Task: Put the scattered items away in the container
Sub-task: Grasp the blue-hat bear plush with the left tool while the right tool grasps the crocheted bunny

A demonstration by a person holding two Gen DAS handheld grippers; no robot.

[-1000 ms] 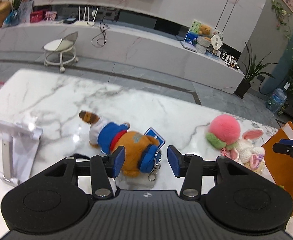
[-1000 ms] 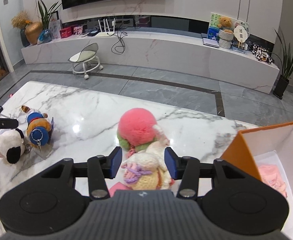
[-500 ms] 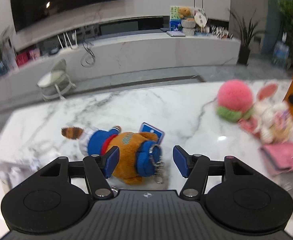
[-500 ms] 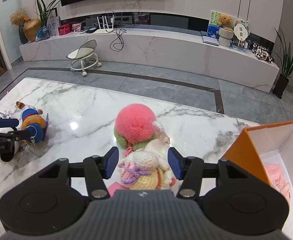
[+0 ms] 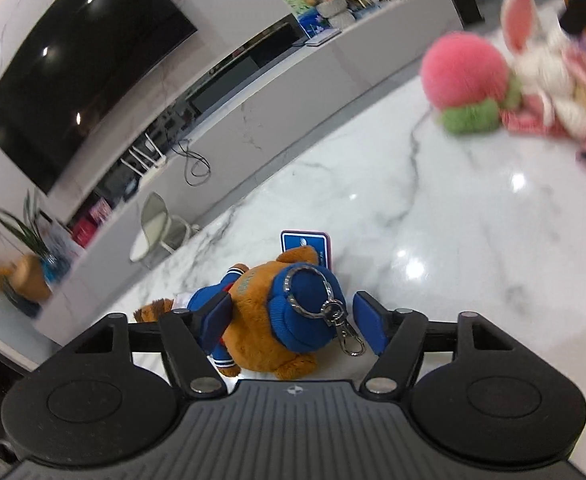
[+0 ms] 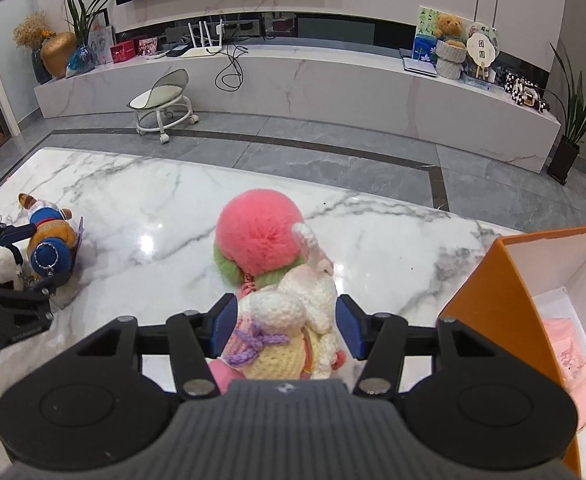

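While the left gripper (image 5: 291, 324) widens its jaws around the brown plush bear (image 5: 269, 320) in blue cap and jacket, lying on the marble table (image 5: 433, 220), neither pad presses the toy. The right gripper (image 6: 287, 326) straddles the crocheted white rabbit (image 6: 293, 320) with jaws released, a gap showing beside each pad. Just beyond the rabbit sits a pink pompom (image 6: 261, 236); the orange box (image 6: 505, 300) stands at the right, with a pink item inside.
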